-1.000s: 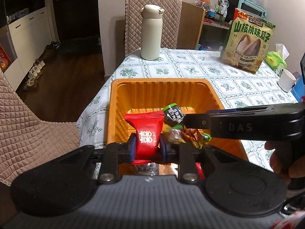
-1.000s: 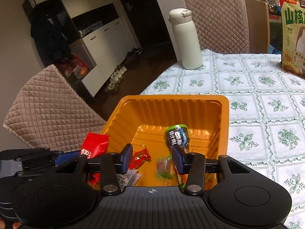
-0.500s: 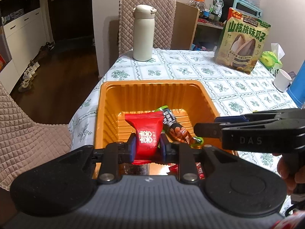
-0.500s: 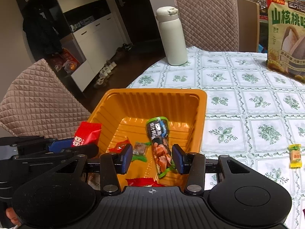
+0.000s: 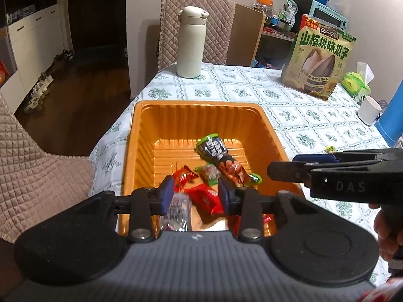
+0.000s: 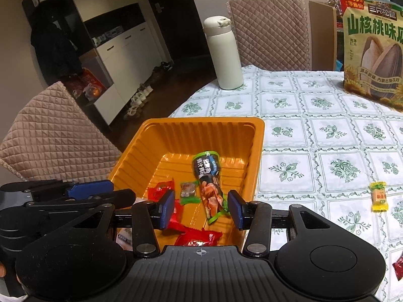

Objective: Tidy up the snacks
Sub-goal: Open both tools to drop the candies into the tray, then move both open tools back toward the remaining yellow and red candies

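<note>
Orange ribbed plastic forms the tray [image 5: 141, 151] at the near edge of the table, which wears a white cloth printed with green floral squares [image 5: 252, 93]. Inside lie the snacks: a long dark packet with a green end and a picture of meat [image 5: 221, 158] stretches slantwise across the floor, a small clear sweet with green twisted ends [image 5: 210, 173] sits just beside it, and red wrappers [image 5: 206, 198] are gathered toward the near wall next to a silvery packet [image 5: 177, 210]. Both tongs hover above the near part of the tray with nothing between their blue pads: the left gripper [image 5: 196, 196] stands with its jaws apart, and the right gripper [image 6: 201, 207] is likewise spread wide over the same heap. Out on the cloth to the right, well apart from the tray, a yellow sweet [image 6: 378, 196] lies alone. Farther back stand a cream flask [image 5: 190, 42] and a big green bag of sunflower seeds [image 5: 318, 58], with a white cup [image 5: 369, 110] near the right edge.
</note>
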Action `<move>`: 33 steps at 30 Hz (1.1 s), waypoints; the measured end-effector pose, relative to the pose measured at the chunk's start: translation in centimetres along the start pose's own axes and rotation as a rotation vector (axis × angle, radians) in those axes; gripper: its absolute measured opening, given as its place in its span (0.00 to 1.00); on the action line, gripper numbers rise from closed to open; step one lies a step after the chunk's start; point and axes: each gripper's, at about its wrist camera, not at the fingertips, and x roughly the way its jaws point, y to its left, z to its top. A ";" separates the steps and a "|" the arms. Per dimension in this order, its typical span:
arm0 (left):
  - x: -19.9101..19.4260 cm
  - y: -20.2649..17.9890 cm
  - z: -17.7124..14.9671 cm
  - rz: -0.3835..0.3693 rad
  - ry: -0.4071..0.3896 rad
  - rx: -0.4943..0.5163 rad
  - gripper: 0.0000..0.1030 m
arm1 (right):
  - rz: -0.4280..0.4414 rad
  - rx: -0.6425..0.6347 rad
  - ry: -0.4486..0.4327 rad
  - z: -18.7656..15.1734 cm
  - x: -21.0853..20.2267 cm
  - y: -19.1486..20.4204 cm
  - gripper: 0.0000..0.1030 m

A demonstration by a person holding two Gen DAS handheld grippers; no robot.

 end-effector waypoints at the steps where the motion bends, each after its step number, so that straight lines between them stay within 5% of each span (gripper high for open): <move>1: -0.3 0.1 -0.2 -0.001 0.000 -0.006 0.33 | 0.001 -0.002 0.000 -0.1 -0.2 0.1 0.47; 13: -3.3 0.1 -1.5 0.006 -0.017 -0.036 0.35 | 0.002 -0.002 -0.008 -1.5 -2.5 1.2 0.53; 17: -4.7 -0.4 -2.1 0.018 -0.017 -0.046 0.42 | 0.008 0.003 -0.013 -2.2 -3.7 1.4 0.55; 33: -9.7 -6.1 -7.0 0.062 0.009 -0.092 0.53 | 0.049 -0.009 0.038 -6.3 -10.1 -0.7 0.69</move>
